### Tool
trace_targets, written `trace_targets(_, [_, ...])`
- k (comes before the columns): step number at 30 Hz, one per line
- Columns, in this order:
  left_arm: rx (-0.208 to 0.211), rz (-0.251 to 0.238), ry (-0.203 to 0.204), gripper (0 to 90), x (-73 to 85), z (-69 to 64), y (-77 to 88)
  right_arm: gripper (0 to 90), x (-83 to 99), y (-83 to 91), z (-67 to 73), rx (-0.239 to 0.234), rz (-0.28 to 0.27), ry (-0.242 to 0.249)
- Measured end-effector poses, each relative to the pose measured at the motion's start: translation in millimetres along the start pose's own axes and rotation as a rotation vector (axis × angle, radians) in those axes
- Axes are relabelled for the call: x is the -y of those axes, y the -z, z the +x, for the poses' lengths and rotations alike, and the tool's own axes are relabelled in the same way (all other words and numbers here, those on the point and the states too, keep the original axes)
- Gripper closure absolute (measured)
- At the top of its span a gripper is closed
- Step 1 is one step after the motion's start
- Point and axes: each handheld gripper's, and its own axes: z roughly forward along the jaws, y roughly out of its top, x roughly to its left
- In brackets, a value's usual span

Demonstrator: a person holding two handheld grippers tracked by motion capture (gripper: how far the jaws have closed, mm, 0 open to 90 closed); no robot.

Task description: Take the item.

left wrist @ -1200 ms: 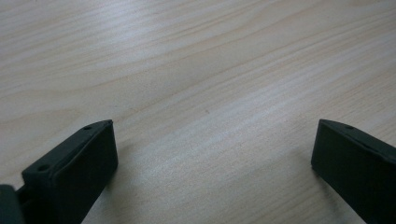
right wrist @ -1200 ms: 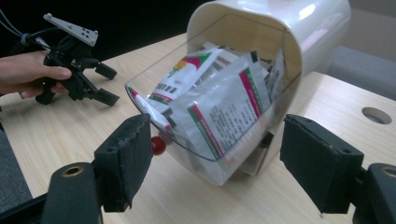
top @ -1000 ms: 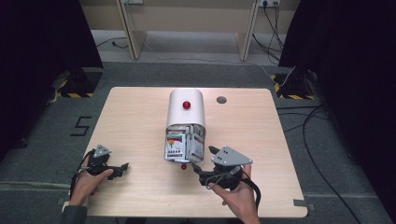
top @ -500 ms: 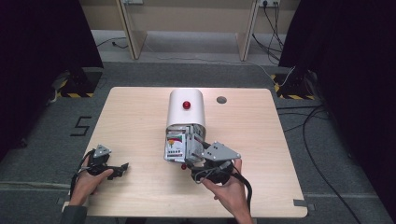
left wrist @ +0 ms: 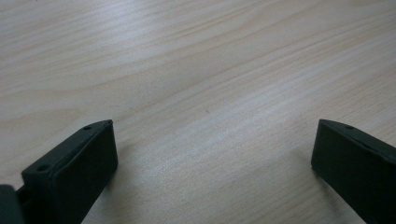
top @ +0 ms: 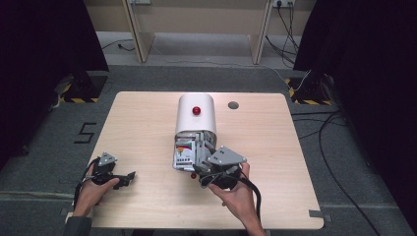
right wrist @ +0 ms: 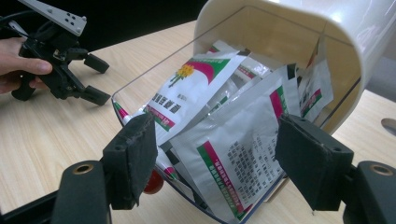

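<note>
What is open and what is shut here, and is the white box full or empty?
White box: lying on its side, clear door open, full of packets.
Packets: crammed in the box, spilling out of its mouth.
Left gripper: open, holding nothing, low over the table.
Right gripper: open, jaws either side of the front packet, not yet closed on it.

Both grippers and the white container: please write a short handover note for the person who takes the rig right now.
Left gripper: open, holding nothing, resting low on the table at its near left.
Right gripper: open, jaws either side of a foil sachet at the container's mouth, not closed on it.
White container: lying mid-table, clear door open, several sachets inside.
Done: container opened.
Left, probably: grip a sachet and draw it out.
</note>
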Motion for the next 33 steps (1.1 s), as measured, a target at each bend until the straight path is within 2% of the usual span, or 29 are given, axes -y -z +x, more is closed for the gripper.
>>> trace_targets(8, [0.0,0.0,0.0,0.0,0.0,0.0,0.0,33.5,1.9,-8.0,-5.8,0.009,0.014,-0.017])
trace_targets(17, [0.0,-0.001,0.0,0.0,0.1,0.0,0.0,42.7,-1.5,-9.4,-11.6,0.012,0.003,-0.022])
trace_targets(21, [0.0,0.0,-0.001,0.0,0.0,0.0,0.0,49.6,0.5,-6.9,-13.0,0.051,0.004,-0.015])
trace_targets(26, [0.0,-0.001,0.0,0.0,0.0,0.0,0.0,60.9,2.0,-5.0,-16.7,0.06,-0.007,-0.011])
trace_targets(33, [0.0,0.0,0.0,0.0,0.1,0.0,0.0,78.7,0.8,-6.3,-21.0,0.038,-0.021,0.02])
